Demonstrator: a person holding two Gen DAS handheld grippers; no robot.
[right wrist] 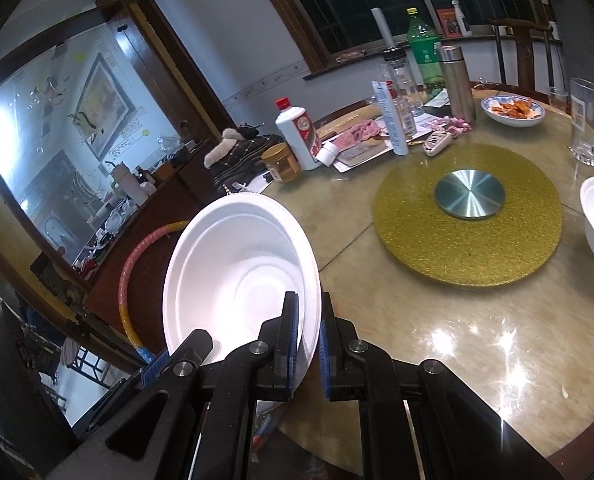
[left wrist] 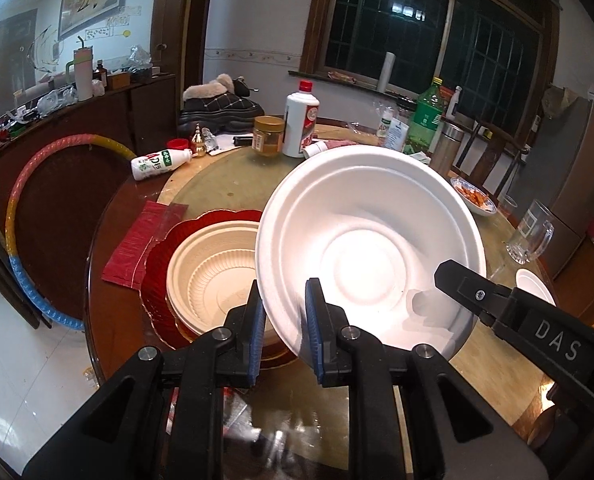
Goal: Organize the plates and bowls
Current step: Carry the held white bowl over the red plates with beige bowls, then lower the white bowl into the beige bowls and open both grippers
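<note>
Both tools clamp one white bowl (left wrist: 371, 256): the left tool (left wrist: 284, 332) and right tool (right wrist: 308, 344) pinch opposite rims. It hangs tilted just beside the cream bowl (left wrist: 213, 276) on the bench (right wrist: 437, 320).

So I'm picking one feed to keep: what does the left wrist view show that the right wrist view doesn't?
Only the left wrist view shows the cream bowls nested on a red plate, a red mat and a toppled milk bottle. Only the right wrist view shows the gold turntable with its metal hub. Both show the white bowl, pinched at its rim by the left gripper and the right gripper, plus the white liquor bottle and glass mug.
</note>
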